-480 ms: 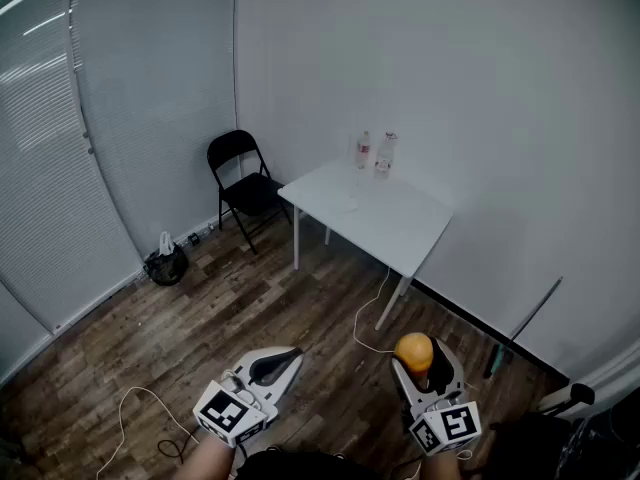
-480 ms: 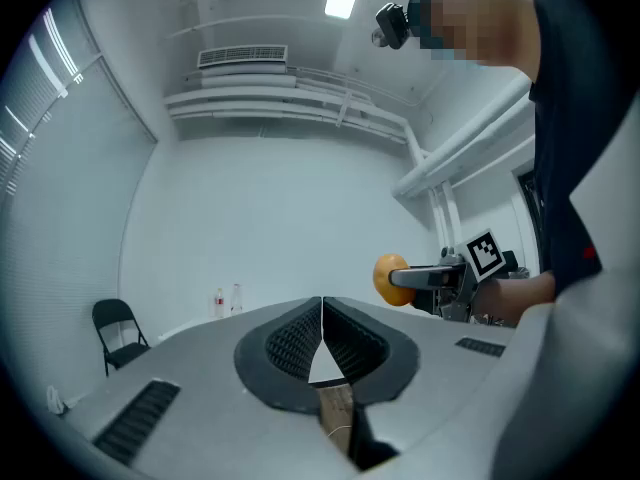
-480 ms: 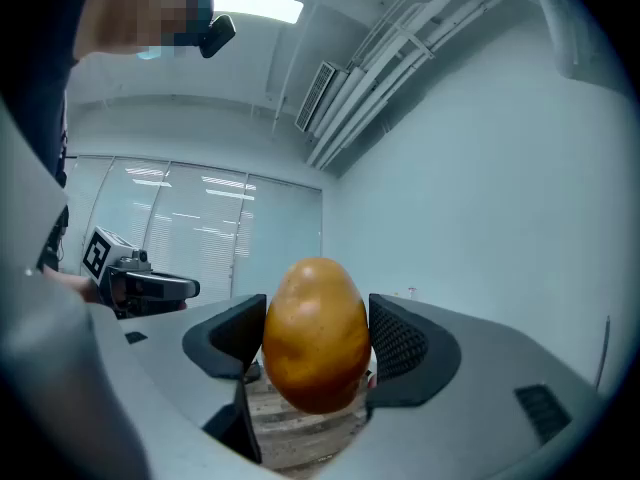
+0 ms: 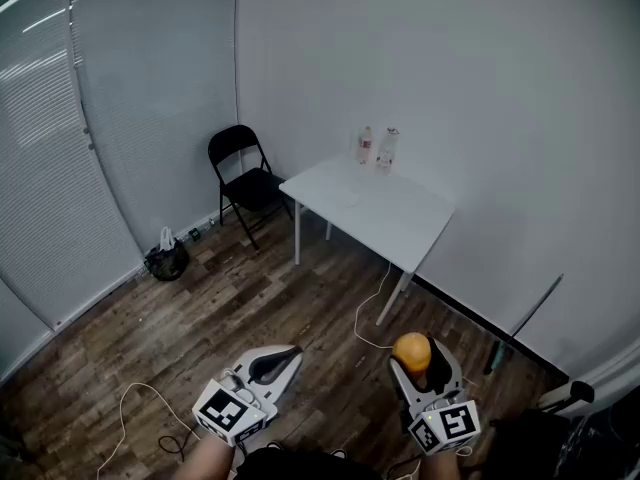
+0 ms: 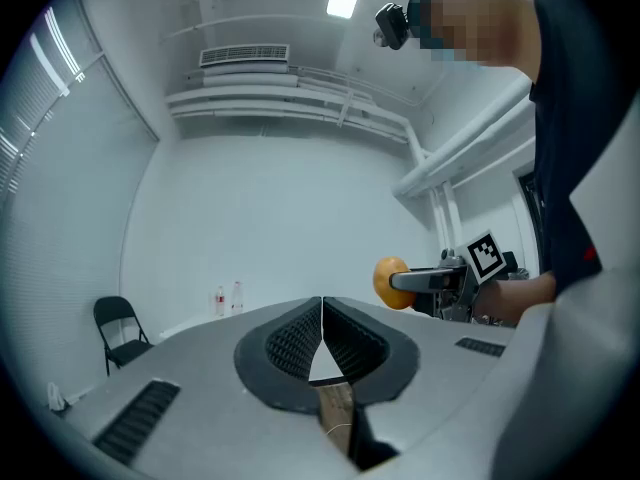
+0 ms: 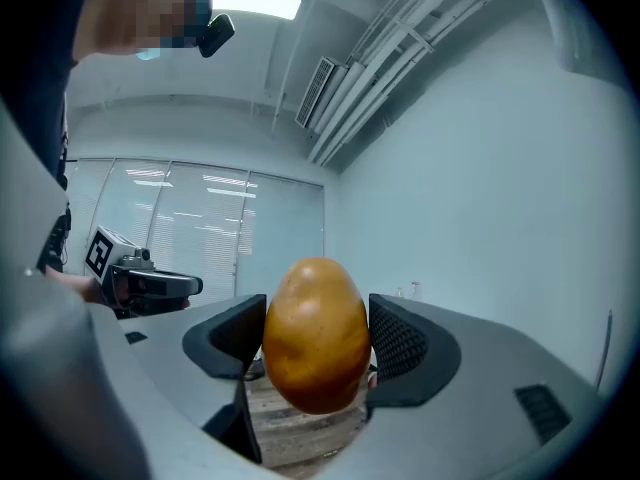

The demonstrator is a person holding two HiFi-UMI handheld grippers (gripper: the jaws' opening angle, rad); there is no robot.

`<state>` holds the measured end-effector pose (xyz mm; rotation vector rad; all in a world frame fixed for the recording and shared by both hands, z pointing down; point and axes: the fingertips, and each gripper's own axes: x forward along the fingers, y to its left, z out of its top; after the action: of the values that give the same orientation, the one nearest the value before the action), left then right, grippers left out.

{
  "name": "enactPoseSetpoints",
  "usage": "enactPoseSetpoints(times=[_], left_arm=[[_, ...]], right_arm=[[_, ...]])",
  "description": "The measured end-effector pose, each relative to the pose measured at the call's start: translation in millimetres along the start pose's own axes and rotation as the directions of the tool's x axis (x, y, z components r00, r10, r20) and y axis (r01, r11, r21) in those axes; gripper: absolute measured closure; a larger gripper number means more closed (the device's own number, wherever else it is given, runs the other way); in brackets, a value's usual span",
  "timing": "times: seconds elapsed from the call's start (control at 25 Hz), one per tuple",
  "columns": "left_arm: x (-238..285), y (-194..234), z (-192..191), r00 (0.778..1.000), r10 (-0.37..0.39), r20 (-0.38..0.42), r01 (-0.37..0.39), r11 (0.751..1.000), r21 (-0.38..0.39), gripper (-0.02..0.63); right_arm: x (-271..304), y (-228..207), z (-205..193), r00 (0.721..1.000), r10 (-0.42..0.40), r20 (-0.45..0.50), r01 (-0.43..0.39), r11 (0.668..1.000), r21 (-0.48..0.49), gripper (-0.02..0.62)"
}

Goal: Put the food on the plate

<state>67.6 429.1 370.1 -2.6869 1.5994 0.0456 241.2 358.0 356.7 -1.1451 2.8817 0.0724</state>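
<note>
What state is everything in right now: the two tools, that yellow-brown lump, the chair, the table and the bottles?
left tool: shut, nothing between its jaws.
right tool: closed on the potato.
potato: gripped between the right tool's jaws, up off the floor.
chair: unfolded, nobody on it.
table: standing against the wall.
bottles: upright on the table's far edge.
</note>
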Motion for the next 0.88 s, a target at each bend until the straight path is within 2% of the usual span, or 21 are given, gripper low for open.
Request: enactPoseSetpoints(times=[0.28,0.4,0.64,0.88], left_arm=[[2,-1,1,1.0,0.002,-0.012,-0.002,1.0,-0.005,0.582],[6,-3,1,1.0,0.019,-0.023,-0.019,1.0,0.015,0.581],[27,-36,2,0.999,0.029,-0.014,-0.029,0.999,0.029,0.581],[43,-58,-18,0.997,0.054,-0.062,-0.053,0.998,0.025,0.582]], right_arm=[[1,-1,1,1.0,0.008,0.021,-0.008,1.0,0.015,0.262],[-3,-9,1,1.0,0.006,0.026,-0.006,1.0,0.003,0.262],[-27,-39,-6,0.999,0.03,0.041,-0.031,0.999,0.023,0.262],[-38,-67,-17,0.997,0.04,0.064,-0.044,0.997,0.068,0.262]])
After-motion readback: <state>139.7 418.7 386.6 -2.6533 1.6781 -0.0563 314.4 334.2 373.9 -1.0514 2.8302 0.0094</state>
